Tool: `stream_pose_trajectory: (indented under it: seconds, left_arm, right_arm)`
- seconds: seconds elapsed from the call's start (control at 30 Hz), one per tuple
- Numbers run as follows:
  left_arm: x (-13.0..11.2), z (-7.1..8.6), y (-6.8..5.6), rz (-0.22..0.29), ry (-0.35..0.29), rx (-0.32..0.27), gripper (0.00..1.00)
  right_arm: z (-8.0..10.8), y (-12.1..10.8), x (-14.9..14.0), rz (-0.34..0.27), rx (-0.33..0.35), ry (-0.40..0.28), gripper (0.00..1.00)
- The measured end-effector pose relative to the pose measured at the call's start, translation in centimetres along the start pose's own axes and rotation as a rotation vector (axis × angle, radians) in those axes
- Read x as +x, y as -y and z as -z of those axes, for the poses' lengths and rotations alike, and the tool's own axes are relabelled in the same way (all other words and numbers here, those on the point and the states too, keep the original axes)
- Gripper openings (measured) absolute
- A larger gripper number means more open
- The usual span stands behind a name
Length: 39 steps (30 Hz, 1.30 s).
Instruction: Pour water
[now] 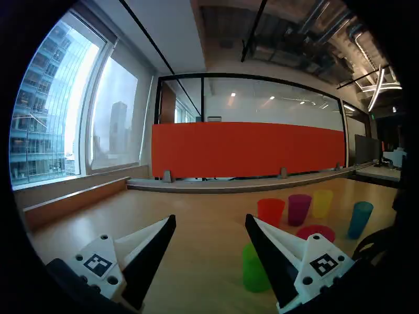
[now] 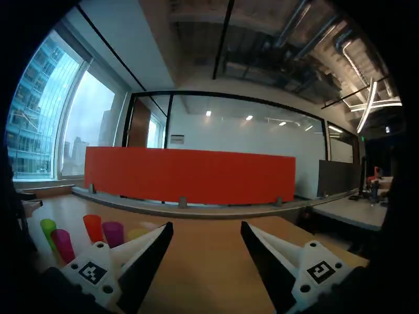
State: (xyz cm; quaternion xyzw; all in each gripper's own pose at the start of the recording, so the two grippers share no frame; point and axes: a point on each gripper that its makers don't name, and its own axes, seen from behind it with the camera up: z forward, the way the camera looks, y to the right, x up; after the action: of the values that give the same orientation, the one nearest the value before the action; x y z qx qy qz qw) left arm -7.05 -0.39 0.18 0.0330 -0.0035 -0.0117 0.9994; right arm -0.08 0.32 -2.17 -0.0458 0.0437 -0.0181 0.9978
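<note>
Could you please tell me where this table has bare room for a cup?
In the left gripper view, bare table runs from the window ledge to the red cup, back to the orange divider. Crowded right of that: purple cup, yellow cup, teal cup, pink cup, and a green cup beside the left gripper.

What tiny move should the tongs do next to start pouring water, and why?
Probably slide the left tongs slightly to their right, so the green cup sits in their gap. Those tongs are open and empty, and the green cup is the nearest one, partly hidden by them. The red cup and the others stand farther back.
</note>
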Motion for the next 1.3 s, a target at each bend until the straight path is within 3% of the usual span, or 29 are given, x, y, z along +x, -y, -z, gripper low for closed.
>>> stream_pose_trajectory:
  seconds: [0.3, 0.7, 1.3]
  left_arm:
    - [0.0, 0.0, 0.0, 0.000, 0.000, 0.000, 0.99]
    - [0.0, 0.0, -0.1, 0.000, 0.000, 0.000, 0.99]
    - [0.0, 0.0, -0.1, 0.000, 0.000, 0.000, 0.99]
  right_arm:
    - [-0.7, 1.5, -1.6, 0.005, 0.046, -0.019, 1.00]
    - [-1.5, 1.0, -4.4, -0.047, 0.048, 0.012, 1.00]
    - [-2.0, 0.4, -6.9, -0.047, 0.047, 0.058, 1.00]
